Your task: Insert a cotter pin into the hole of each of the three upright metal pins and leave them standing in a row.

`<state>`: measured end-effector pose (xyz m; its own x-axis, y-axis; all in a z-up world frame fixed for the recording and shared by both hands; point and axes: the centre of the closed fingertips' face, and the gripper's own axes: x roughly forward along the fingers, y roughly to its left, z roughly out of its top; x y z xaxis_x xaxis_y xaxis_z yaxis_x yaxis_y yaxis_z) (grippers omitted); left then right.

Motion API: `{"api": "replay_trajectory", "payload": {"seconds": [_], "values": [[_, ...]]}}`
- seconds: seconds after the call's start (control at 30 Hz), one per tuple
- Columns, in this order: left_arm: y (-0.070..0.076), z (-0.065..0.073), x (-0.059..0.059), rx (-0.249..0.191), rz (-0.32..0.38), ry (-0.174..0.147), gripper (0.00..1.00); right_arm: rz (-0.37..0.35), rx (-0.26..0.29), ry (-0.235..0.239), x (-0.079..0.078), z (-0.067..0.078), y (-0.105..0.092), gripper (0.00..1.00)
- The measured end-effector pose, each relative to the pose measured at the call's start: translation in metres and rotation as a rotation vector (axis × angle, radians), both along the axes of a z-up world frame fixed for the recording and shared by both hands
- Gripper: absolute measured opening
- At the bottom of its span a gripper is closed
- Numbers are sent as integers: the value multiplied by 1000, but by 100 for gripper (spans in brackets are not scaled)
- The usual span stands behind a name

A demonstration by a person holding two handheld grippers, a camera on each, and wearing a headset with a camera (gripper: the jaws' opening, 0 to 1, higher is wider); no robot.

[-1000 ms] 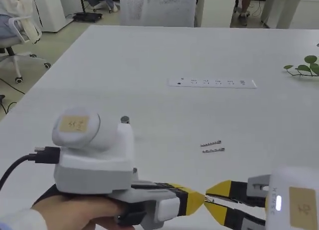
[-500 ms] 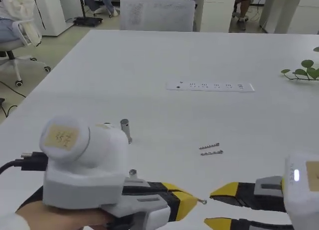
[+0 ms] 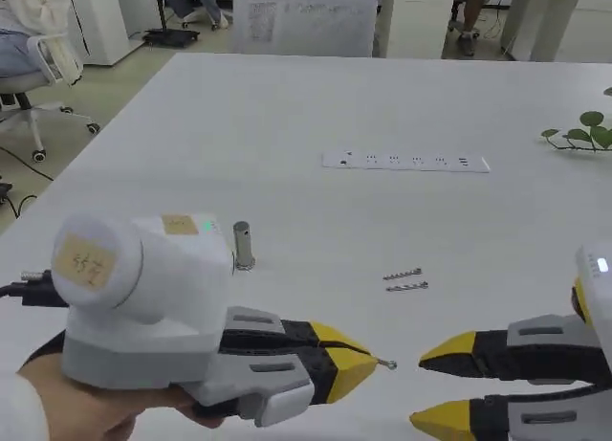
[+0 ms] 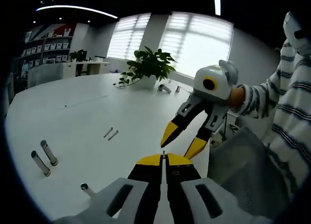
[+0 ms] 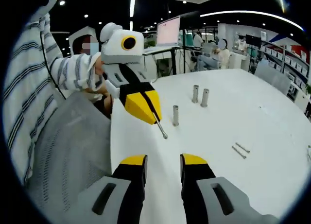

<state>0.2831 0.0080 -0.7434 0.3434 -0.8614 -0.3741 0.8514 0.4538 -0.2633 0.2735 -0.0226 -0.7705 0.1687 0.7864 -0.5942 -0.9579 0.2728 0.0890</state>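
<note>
Left gripper level, gripped from below by a hand, jaws pinched tight on a cotter pin. Right gripper faces it tip to tip, just apart, jaws spread.

Striped sleeve, yellow-tipped black jaws

The head view looks forward and down across the surface, with the left hand-held gripper and right hand-held gripper close at its lower edge. Each gripper view looks low along its jaws, facing the other. All three share the loose cotter pins.
</note>
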Motion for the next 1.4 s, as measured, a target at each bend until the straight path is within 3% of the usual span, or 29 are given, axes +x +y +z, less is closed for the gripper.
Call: {"api": "replay_trajectory", "payload": {"seconds": [0.07,0.13,0.23,0.37,0.63,0.77,1.03,1.4], "values": [[0,0,0,-4,-13,-16,0,8,16,13,-1,1,2,29],[1,2,2,-7,-19,-52,0,19,35,33,-3,2,5,29],[-1,7,2,-26,-37,-72,0,31,53,50,-5,1,9,29],[0,8,4,-17,-49,-96,0,39,77,73,-6,2,13,29],[1,9,3,-14,-66,-116,0,30,110,81,-2,8,13,29],[1,10,2,-11,-82,-147,0,46,110,61,0,11,13,29],[3,11,0,-15,-99,-159,0,62,151,52,1,21,20,27],[1,15,-6,-29,-137,-181,0,113,173,59,-2,25,29,16]]}}
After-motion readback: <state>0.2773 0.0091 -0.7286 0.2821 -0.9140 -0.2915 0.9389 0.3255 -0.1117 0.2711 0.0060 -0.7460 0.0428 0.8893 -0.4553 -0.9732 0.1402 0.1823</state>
